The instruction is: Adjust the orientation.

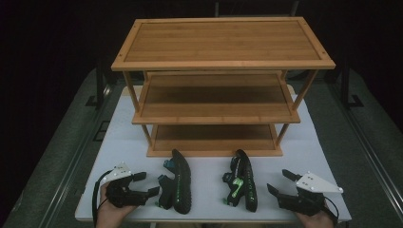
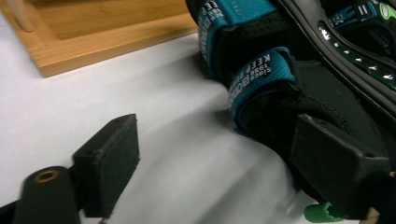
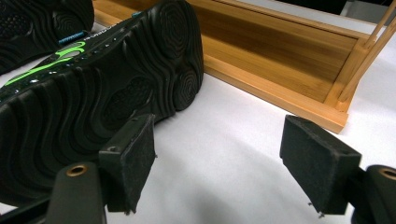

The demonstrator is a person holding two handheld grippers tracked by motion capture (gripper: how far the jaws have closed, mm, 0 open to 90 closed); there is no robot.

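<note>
On the white table (image 1: pixel 119 142) before the bamboo rack (image 1: pixel 214 152), both sandals lie on edge; your left gripper (image 1: pixel 145 184), spread wide beside the left sandal (image 1: pixel 178 183), should pinch its stiff, light sole, not the floppy straps, while your right gripper (image 1: pixel 280 183) waits unclenched by the right sandal (image 1: pixel 243 183).

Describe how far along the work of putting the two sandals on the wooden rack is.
Done: nothing; the rack has bare shelves. In hand: both sandals lie on their sides on the white table; the left gripper stands open beside the left sandal, the right gripper open beside the right sandal. Left: grip, lift and shelve each.
</note>
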